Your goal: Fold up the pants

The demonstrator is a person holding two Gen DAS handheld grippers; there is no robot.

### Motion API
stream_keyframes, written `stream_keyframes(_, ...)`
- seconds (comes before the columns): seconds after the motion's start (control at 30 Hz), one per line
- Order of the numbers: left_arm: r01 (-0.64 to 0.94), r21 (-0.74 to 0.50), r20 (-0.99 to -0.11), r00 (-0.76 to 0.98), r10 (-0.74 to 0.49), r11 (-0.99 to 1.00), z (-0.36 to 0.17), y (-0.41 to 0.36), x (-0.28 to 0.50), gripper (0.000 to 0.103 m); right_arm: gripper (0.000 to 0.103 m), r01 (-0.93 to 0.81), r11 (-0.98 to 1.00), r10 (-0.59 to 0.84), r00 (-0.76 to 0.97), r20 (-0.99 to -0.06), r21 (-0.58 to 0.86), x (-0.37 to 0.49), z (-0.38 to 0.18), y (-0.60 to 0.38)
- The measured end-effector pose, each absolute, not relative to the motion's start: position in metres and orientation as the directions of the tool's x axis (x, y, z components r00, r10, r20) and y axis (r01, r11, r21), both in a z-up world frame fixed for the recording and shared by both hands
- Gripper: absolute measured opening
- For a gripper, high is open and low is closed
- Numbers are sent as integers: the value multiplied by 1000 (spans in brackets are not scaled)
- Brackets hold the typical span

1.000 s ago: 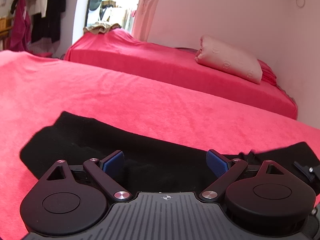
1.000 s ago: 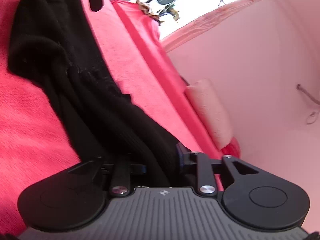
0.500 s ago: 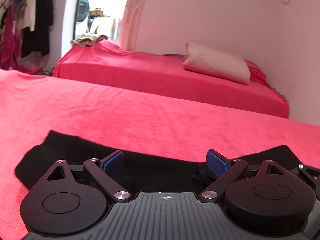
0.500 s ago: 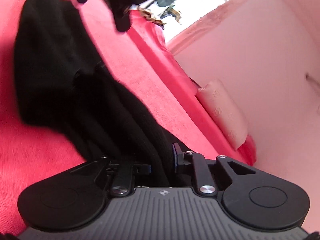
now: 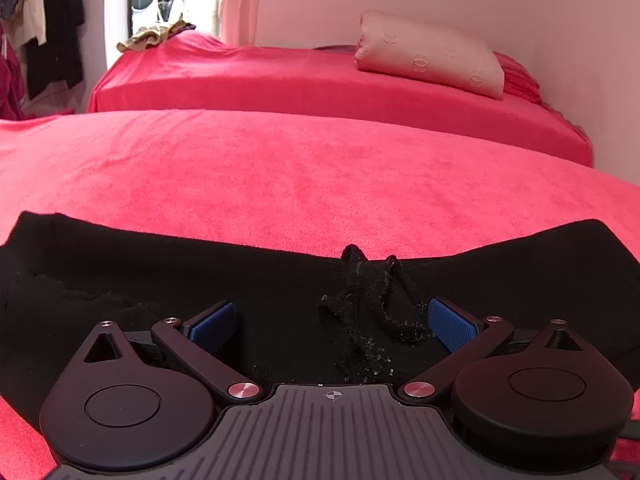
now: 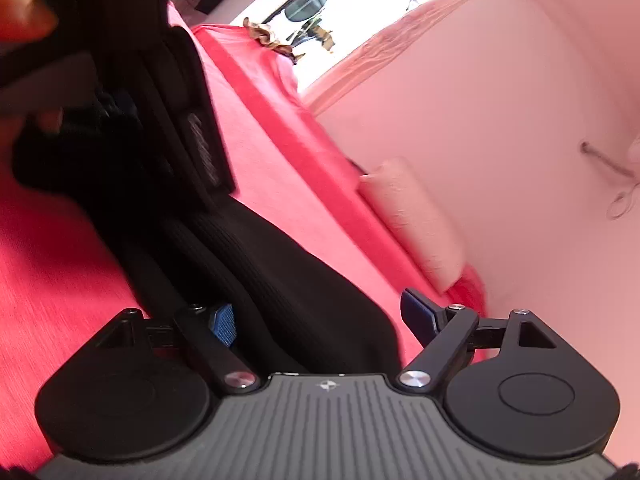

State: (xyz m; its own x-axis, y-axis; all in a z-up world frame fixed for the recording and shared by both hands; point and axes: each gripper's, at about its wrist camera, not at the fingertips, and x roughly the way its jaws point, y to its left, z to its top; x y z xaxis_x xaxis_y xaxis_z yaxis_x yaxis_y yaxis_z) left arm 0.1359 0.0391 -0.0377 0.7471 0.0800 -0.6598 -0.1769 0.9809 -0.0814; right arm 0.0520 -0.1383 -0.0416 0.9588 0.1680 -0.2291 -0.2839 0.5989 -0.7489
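Black pants (image 5: 200, 276) lie across the red bed cover, their drawstring (image 5: 372, 304) bunched in the middle. My left gripper (image 5: 332, 322) is open, low over the waist area, with the drawstring between its blue pads. In the right wrist view the pants (image 6: 280, 280) run up and left as a ribbed black band. My right gripper (image 6: 320, 318) is open, its blue pads apart on either side of the cloth. The other gripper's body (image 6: 132, 60) fills the upper left of that view.
The red bed cover (image 5: 320, 168) stretches ahead. A second red bed (image 5: 320, 76) with a beige pillow (image 5: 428, 60) stands behind, against a pale wall. Clothes hang at the far left (image 5: 48, 32). A crumpled garment (image 5: 156, 34) lies on the far bed.
My right gripper was shut on the pants and has opened. My left gripper has moved along the pants and lower, so the drawstring now lies between its pads.
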Motion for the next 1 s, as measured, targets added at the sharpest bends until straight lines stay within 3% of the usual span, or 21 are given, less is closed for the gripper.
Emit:
stream_keyframes(0.13,-152,-77,-653,754,66,985,-36,35,136,103,90,-248,701,115,965,-238,-668,58,-30,-184)
stream_keyframes(0.3,-163,-50,-649,755,92,985,-35,31,137,103,88,-246,859,60,919,-389,-448,89,-10,-203)
stream_keyframes(0.47,-162,-54,-650,755,88,985,-35,31,137,103,88,-215,739,27,956,-291,-639,75,-21,-177)
stream_keyframes(0.53,-160,-52,-649,756,88,986,-35,31,136,103,91,-153,761,-31,962,-272,-630,93,-24,-188)
stream_keyframes(0.6,-158,-54,-648,756,85,986,-35,31,136,103,92,-106,820,-112,934,-338,-563,111,-25,-207)
stream_keyframes(0.63,-155,-56,-648,757,82,986,-36,31,136,103,92,-127,865,-90,914,-397,-486,116,-22,-223)
stream_keyframes(0.7,-153,-55,-648,757,82,987,-36,32,136,103,92,-127,884,-84,903,-421,-449,109,-20,-226)
stream_keyframes(0.8,-156,-52,-649,756,86,986,-36,32,136,103,82,-199,787,-57,919,-390,-584,92,-29,-202)
stream_keyframes(0.9,-156,-55,-649,756,83,986,-36,32,136,103,86,-145,736,-100,943,-318,-662,87,-29,-202)
stream_keyframes(0.93,-153,-60,-648,757,78,986,-36,32,136,103,100,-134,772,-108,935,-336,-621,92,-26,-213)
stream_keyframes(1.0,-155,-59,-648,758,81,986,-35,33,135,103,99,-183,872,-70,870,-487,-453,101,-17,-237)
